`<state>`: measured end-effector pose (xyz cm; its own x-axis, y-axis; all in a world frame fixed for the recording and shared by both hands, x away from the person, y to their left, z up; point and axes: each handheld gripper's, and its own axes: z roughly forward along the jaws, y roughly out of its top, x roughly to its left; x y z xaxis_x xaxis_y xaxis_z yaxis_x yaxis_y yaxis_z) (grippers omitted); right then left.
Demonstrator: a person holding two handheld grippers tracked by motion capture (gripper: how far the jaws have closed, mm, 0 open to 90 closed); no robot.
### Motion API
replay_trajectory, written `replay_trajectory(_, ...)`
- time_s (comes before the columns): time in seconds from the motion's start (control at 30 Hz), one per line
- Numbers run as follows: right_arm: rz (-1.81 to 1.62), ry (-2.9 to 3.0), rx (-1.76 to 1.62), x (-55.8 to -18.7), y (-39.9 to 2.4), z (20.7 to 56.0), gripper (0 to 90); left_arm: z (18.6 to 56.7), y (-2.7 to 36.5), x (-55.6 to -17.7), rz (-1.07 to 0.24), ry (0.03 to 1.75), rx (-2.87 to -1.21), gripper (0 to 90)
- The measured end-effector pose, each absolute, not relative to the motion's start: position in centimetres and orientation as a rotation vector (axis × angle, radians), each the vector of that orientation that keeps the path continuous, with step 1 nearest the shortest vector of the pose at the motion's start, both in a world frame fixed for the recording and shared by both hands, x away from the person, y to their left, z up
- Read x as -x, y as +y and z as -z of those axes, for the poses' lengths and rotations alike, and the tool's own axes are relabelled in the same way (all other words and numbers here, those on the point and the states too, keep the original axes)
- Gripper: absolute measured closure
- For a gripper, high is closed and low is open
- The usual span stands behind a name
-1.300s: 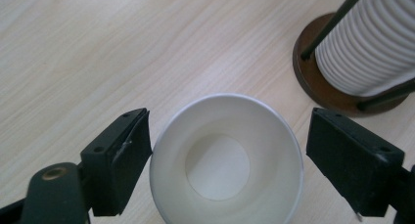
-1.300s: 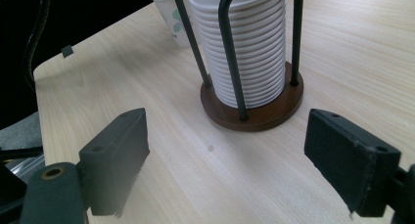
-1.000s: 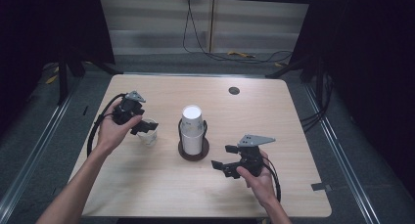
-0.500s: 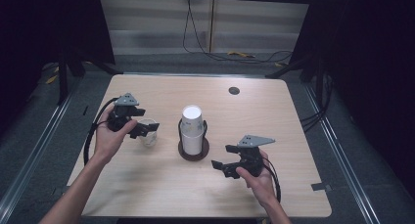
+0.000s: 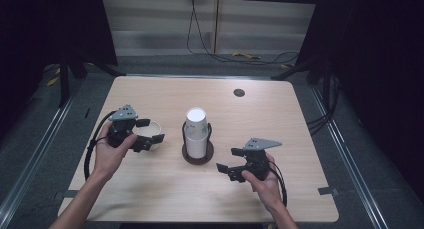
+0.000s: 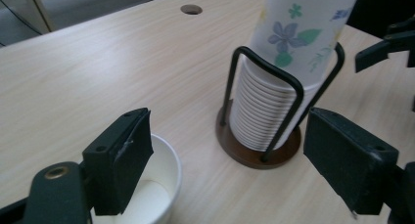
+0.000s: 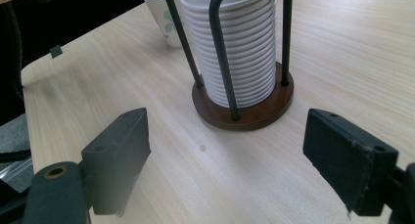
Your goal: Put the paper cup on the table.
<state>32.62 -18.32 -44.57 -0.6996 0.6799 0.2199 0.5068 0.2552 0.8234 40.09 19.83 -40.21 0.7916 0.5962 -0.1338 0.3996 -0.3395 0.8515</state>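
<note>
A tall stack of white paper cups [image 5: 195, 129] stands in a black wire holder with a round brown base [image 5: 198, 158] at the middle of the table; the top cup has a flower print [image 6: 293, 33]. A single white paper cup [image 5: 150, 130] stands upright to its left. My left gripper [image 5: 150, 131] is at this cup with its jaws wide apart; in the left gripper view one jaw hangs over the cup's mouth [image 6: 151, 204] without pressing it. My right gripper [image 5: 229, 159] rests open to the right of the holder and points at the stack [image 7: 244, 53], nothing between its jaws.
The light wooden table [image 5: 285, 119] has a round cable hole [image 5: 239, 92] near its far edge. Dark floor, rails and cables surround it. A cable loops from each gripper beside the person's wrists.
My left hand and gripper have drawn back toward the near edge of the table. The single cup, the stack and my right gripper have stayed in place.
</note>
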Motion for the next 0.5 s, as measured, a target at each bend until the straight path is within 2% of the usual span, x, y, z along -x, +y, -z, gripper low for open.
replay_trajectory(0.5, -1.423, 2.348, -1.116, -32.6, -18.2, 44.6, 17.1, 42.1, 19.0, -36.6, -0.22, 0.764, -1.906, 18.2)
